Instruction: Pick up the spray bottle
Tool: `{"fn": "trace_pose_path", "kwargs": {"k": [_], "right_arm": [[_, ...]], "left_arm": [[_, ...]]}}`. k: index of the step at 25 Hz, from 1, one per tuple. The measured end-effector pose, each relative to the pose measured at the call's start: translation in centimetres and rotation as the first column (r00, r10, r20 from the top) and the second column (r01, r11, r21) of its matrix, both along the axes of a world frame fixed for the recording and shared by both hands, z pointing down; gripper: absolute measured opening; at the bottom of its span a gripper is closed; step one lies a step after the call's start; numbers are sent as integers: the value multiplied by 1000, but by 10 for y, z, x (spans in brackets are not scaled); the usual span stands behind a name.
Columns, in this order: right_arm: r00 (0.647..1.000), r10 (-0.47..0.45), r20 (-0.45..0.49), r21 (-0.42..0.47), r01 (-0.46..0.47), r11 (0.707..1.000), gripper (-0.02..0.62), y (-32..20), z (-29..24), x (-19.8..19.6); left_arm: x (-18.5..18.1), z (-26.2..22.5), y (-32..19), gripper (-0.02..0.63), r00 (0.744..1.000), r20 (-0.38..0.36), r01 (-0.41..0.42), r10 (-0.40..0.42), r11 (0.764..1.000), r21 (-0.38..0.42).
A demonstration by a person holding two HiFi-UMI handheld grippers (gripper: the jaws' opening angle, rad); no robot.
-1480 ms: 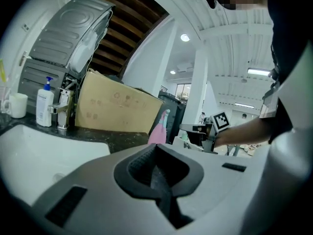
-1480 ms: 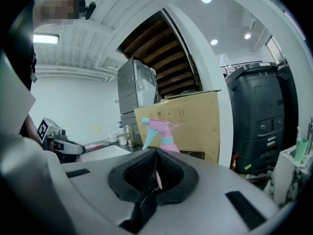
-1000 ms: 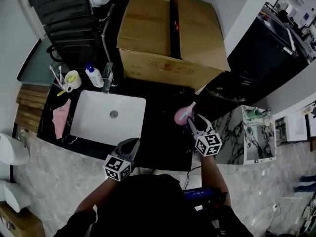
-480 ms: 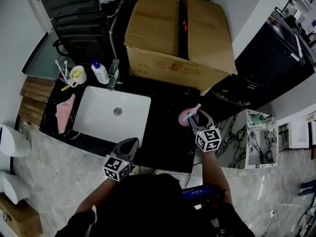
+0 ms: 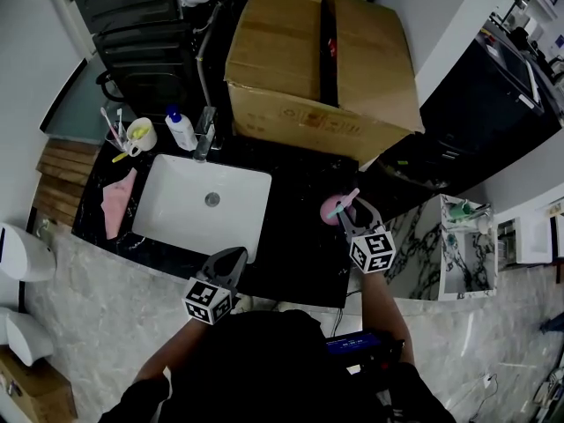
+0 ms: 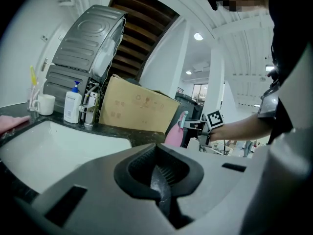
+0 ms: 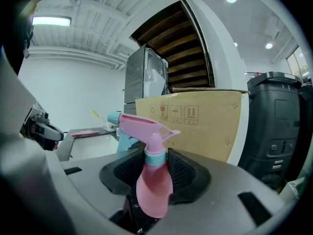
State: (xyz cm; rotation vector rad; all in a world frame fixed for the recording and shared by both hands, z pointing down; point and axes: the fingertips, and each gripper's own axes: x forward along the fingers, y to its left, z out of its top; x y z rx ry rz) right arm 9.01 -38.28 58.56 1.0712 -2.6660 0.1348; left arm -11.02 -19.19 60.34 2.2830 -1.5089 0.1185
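Note:
The pink spray bottle (image 5: 333,208) with a teal collar stands on the black counter (image 5: 300,254), right of the sink. My right gripper (image 5: 351,211) reaches it from the near side. In the right gripper view the spray bottle (image 7: 154,180) stands upright between the black pads (image 7: 188,173), which flank its neck closely. The jaws are closing, and I see no firm squeeze. My left gripper (image 5: 231,258) hovers over the counter's front edge by the sink, empty. In the left gripper view its pads (image 6: 161,180) meet, and the bottle (image 6: 174,133) shows far off.
A large cardboard box (image 5: 322,60) fills the back of the counter. The white sink (image 5: 176,223) lies to the left, with a faucet (image 5: 205,129), a soap bottle (image 5: 181,130), a mug of toothbrushes (image 5: 137,137) and a pink cloth (image 5: 116,205). A marble shelf (image 5: 441,263) stands at the right.
The head view has shifted a little. Both grippers stay nearly where they were, and the right one's fingers now sit closer around the bottle.

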Motion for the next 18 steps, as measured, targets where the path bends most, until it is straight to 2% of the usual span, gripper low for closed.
{"fn": "trace_pose_path", "kwargs": {"k": [8, 18], "right_arm": [[997, 60, 37, -9, -60, 998, 166, 16, -10, 16], [980, 191, 60, -11, -190, 982, 164, 52, -19, 52]], "left_arm": [[2, -2, 4, 8, 999, -6, -47, 47, 999, 15], [11, -1, 9, 8, 988, -27, -149, 149, 989, 18]]}}
